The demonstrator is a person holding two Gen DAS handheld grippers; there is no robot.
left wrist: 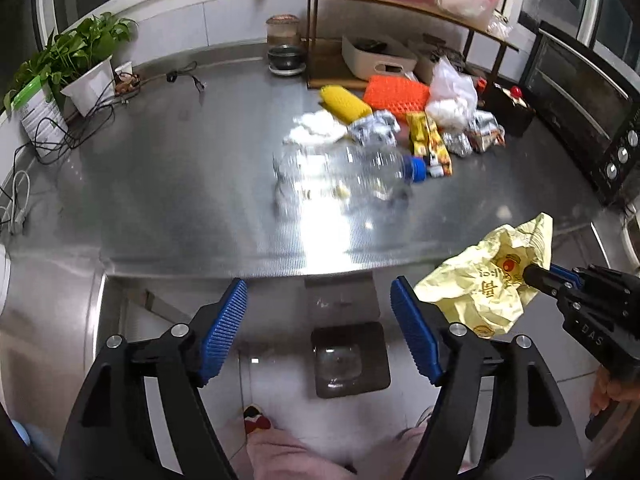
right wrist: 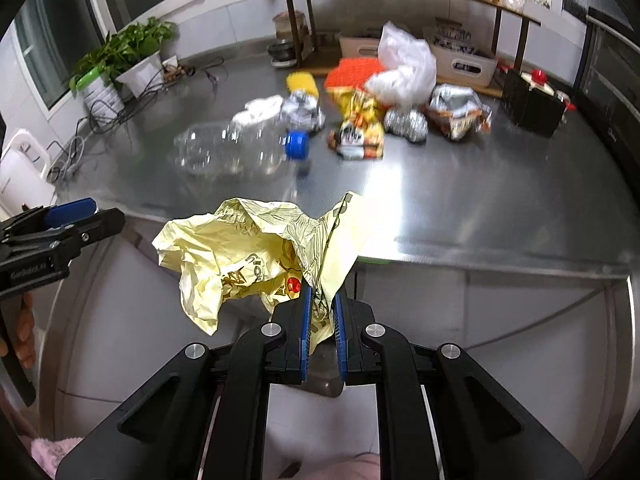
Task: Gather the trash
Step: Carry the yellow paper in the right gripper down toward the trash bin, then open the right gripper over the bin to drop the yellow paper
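Right gripper (right wrist: 322,312) clamped on a crumpled yellow paper wrapper (right wrist: 240,252), blue pads pinching one corner, the rest of the sheet ballooning out in front and to the left, off the front edge of the steel tabletop (right wrist: 460,200) and above the floor. Seen from the left wrist view, the same wrapper (left wrist: 492,280) hanging at the tip of the right gripper (left wrist: 532,276), just beside the left gripper's right pad. Left gripper (left wrist: 318,328) with jaws spread wide, nothing between them, poised off the tabletop's (left wrist: 180,184) front edge over tiled floor (left wrist: 280,380) and a square floor drain (left wrist: 350,360). On the tabletop, an empty clear plastic bottle (left wrist: 340,176) lying on its side, blue cap (left wrist: 416,170) toward the right, blurred. Behind it, a heap of rubbish: white tissue (left wrist: 316,130), crumpled foil (left wrist: 376,130), a yellow snack packet (left wrist: 430,142), a yellow corn-shaped item (left wrist: 346,104), an orange mesh piece (left wrist: 396,94), a white plastic bag (left wrist: 452,92). Further back, a wooden shelf (left wrist: 400,4) with a white bin (left wrist: 378,58) beneath it, a potted plant (left wrist: 84,60) at far left with tangled cables (left wrist: 72,128) near it, a black oven (left wrist: 580,104) at far right.
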